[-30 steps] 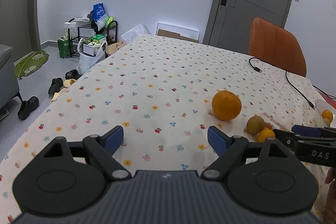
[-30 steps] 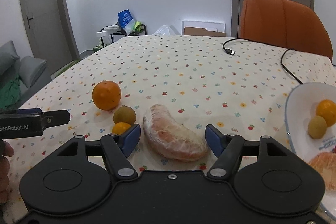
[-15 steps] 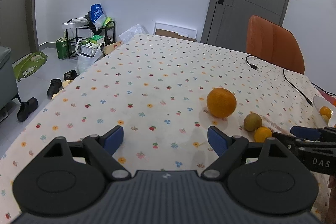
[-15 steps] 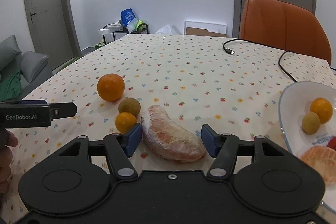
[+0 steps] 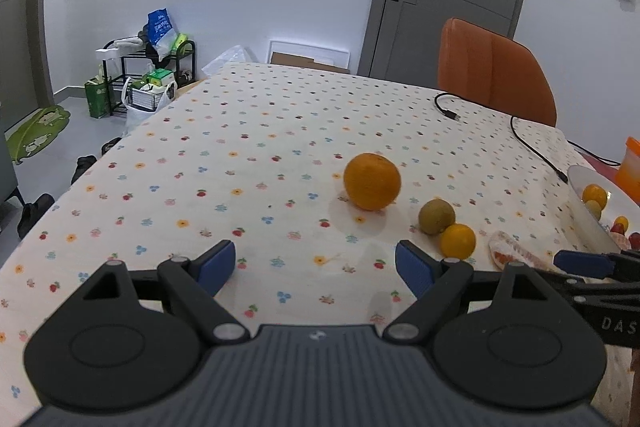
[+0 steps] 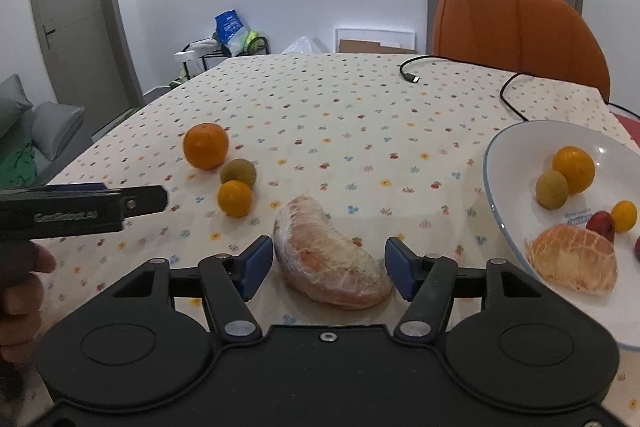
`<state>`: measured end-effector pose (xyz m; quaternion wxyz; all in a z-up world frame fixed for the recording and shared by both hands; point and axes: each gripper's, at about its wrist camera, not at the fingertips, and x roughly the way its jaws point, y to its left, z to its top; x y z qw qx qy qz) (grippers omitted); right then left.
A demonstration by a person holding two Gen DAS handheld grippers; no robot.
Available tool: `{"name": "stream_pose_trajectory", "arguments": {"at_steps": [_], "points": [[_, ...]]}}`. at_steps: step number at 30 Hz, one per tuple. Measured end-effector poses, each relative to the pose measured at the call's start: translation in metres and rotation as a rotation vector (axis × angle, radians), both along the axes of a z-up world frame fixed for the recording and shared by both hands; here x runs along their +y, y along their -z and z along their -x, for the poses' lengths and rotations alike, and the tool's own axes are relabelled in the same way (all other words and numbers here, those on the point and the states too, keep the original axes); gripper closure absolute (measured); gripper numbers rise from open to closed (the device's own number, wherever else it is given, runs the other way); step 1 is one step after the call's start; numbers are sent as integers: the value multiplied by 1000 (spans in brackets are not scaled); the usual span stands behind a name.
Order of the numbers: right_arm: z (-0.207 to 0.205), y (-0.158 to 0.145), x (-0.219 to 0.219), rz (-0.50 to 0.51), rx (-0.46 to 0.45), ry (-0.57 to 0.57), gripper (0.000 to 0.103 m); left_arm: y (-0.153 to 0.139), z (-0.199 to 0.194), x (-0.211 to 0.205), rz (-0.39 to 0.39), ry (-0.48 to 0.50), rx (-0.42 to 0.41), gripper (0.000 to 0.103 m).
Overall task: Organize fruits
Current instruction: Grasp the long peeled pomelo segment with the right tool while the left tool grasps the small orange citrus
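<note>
Fruits part sorted: I count 6 in the white plate (image 6: 494,187). 4 remain on the tablecloth (image 6: 360,115): orange (image 6: 205,145), kiwi (image 6: 238,172), tangerine (image 6: 235,198), pomelo segment (image 6: 330,259). Right gripper (image 6: 328,264) straddles the segment, jaws apart, not clamped. Left gripper (image 5: 315,265) open, empty.

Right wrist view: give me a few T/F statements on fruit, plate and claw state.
1. The right claw straddles the pomelo segment with its jaws open. True.
2. The white plate is empty. False: it holds several fruits, including another peeled segment.
3. The big orange sits on the tablecloth, outside the plate. True.
4. The left claw is shut on the big orange. False: it is open and holds nothing.
</note>
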<state>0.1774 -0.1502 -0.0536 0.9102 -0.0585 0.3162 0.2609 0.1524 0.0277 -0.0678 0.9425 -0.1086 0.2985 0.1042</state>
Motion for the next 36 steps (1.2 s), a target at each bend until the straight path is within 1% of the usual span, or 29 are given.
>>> {"name": "stream_pose_trajectory", "arguments": {"at_steps": [4,8,11,16,17,20,22,24,26,36], "points": [[6,0,-3,-23,20,-25,43,0,1,-2,-3,1,1,17],[8,0,-3,-42,24,-58,54,1,1,-2,-9,-1,7,17],[5,2,1,-42,11,-72,55,0,2,-1,-9,-3,6,17],[0,6,14,-1,-39,-97,54,0,5,2,-16,-12,9,17],[-2,6,15,4,-47,-99,56,0,6,3,-17,-17,9,17],[-5,6,18,14,-61,-93,65,0,7,6,-15,-28,13,17],[-8,5,15,6,-54,-88,66,0,7,6,-18,-27,14,17],[-8,4,10,4,-54,-61,66,-1,6,5,-14,-18,11,17],[-7,2,5,-20,-47,-44,66,-2,5,2,-12,-3,5,17],[0,-18,-19,-68,-96,-5,66,-8,-4,-21,-5,69,-28,17]]}}
